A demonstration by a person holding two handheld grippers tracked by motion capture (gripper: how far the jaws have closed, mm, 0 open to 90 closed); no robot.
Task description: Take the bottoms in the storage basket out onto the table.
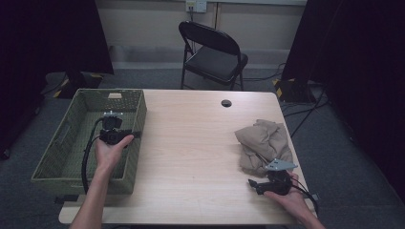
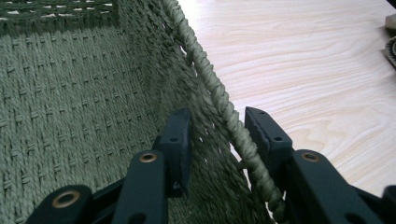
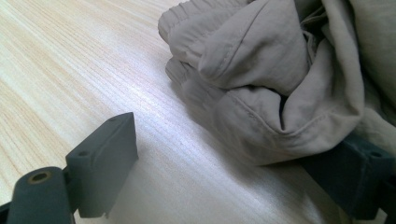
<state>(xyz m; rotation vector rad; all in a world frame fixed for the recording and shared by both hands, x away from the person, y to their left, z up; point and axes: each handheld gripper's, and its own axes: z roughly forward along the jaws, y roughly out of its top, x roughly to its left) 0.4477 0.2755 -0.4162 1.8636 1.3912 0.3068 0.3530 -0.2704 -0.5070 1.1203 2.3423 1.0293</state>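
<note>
Woven green basket [image 1: 71, 148] stands at the table's [image 1: 191, 143] left edge; the left gripper [image 2: 217, 135] straddles its right rim, jaws half-open, not yet pressing. Pulling now could slip off. The right gripper [image 3: 243, 172], open, empty, waits beside the beige cloth [image 3: 280, 70].

A light wooden table [image 1: 191, 143] is seen in the middle of the room, and a small round hole [image 1: 226, 103] is cut near its far edge. Behind the table, a black folding chair [image 1: 212, 52] is placed on the grey carpet [image 1: 157, 78], turned slightly to one side. A pale wall [image 1: 153, 24] is seen at the back, with a socket plate [image 1: 196, 5] fixed high on it. Dark curtains [image 1: 47, 33] are hung at both sides. Black cables [image 1: 305, 109] are laid across the floor to the right of the table, near a dark stand foot marked with yellow [image 1: 291, 88].
</note>
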